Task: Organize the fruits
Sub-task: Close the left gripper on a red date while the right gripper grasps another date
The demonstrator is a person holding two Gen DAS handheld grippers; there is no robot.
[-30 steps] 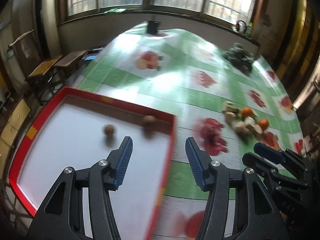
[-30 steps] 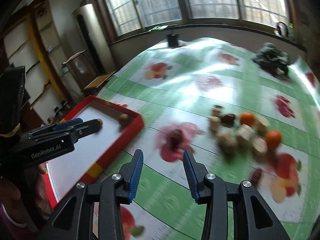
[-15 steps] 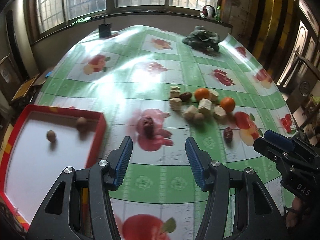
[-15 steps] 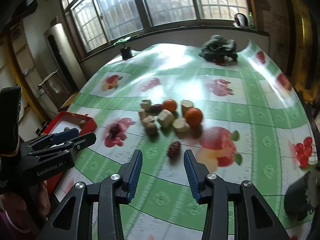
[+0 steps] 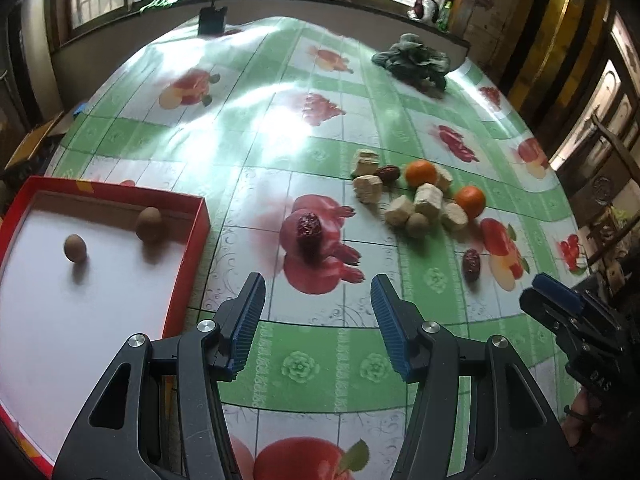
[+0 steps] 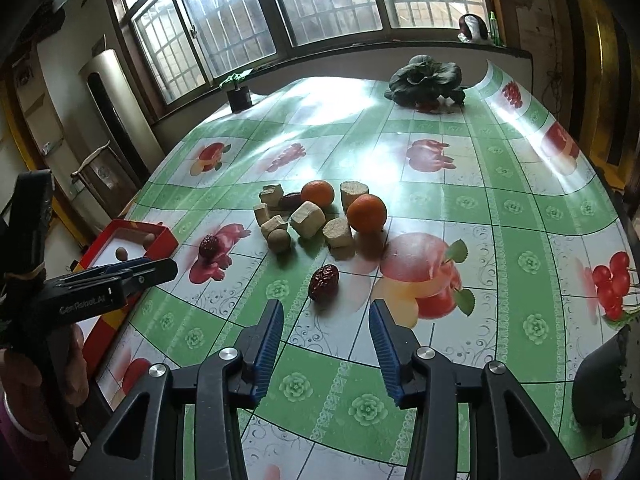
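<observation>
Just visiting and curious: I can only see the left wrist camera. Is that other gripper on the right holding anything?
Observer: No. The right gripper is open, with nothing between its jaws.
Operator: What is it pointing at?
Observer: A red date lies on the tablecloth just ahead of it, untouched.
Operator: Anything beside it that I miss?
Observer: A dark round object shows at the far right, close to that camera.

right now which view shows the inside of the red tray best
The left wrist view: the red tray sits close, its white floor open with two brown fruits inside. The right wrist view shows the red tray far off, small, partly behind the left gripper.
</observation>
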